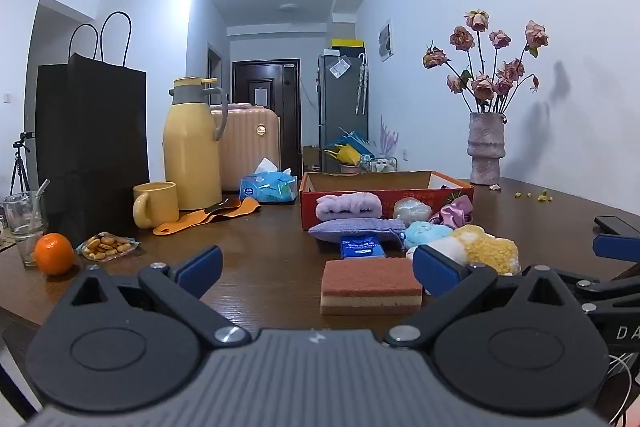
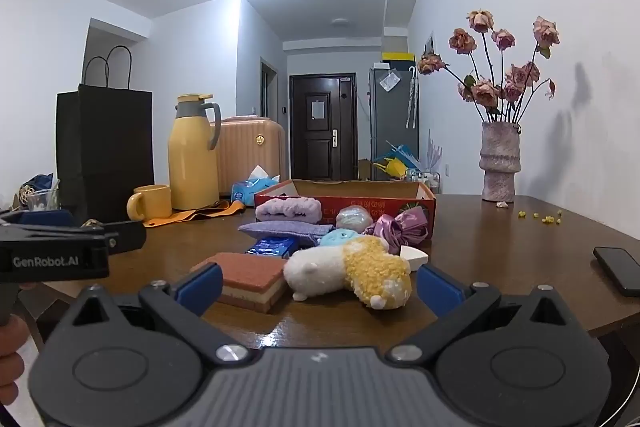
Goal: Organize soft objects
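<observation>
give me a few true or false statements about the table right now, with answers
1. Both hand-held grippers are open and hold nothing. True: left, right.
2. The sponge lies inside the box. False: it lies on the table, nearer the camera than the box.
3. The plush toy lies on the table. True.
4. The vase has tipped over. False: it stands upright.
5. The orange sits in the mug. False: it sits on the table.
</observation>
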`<move>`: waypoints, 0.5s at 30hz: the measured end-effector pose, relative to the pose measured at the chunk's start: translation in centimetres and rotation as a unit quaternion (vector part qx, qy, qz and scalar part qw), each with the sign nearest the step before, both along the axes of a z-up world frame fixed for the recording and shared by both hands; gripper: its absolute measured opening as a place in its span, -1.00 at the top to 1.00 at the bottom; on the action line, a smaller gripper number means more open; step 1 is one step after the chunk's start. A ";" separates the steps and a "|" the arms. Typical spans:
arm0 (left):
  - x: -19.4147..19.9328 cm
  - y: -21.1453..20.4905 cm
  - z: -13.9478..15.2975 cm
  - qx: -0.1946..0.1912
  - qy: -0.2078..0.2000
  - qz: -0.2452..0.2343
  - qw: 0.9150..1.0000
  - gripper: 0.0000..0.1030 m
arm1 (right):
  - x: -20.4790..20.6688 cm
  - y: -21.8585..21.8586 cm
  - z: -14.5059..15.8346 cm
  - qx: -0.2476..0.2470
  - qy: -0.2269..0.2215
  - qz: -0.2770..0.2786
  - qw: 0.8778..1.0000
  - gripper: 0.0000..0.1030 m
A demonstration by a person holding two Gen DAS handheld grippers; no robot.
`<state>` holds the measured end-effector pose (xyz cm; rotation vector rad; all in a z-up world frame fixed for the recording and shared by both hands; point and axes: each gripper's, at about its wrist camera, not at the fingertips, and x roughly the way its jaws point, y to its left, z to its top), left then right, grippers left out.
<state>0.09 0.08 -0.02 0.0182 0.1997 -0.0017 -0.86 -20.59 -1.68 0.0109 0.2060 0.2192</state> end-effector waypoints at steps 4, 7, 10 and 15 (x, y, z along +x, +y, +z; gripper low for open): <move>0.6 -0.5 0.0 0.011 0.004 -0.003 1.000 -1.00 | -0.1 -0.2 0.1 0.000 -0.006 0.001 1.000 -1.00; 0.6 -0.6 -0.1 0.016 -0.004 -0.001 1.000 -1.00 | 0.5 -0.4 -0.3 0.006 0.007 -0.002 1.000 -1.00; 0.3 -0.8 -0.1 0.020 -0.012 0.004 1.000 -1.00 | 0.6 -0.5 0.0 0.011 0.007 -0.002 1.000 -1.00; -0.5 -0.4 0.2 0.013 -0.021 0.001 1.000 -1.00 | 0.3 -0.5 0.0 0.011 0.005 0.000 1.000 -1.00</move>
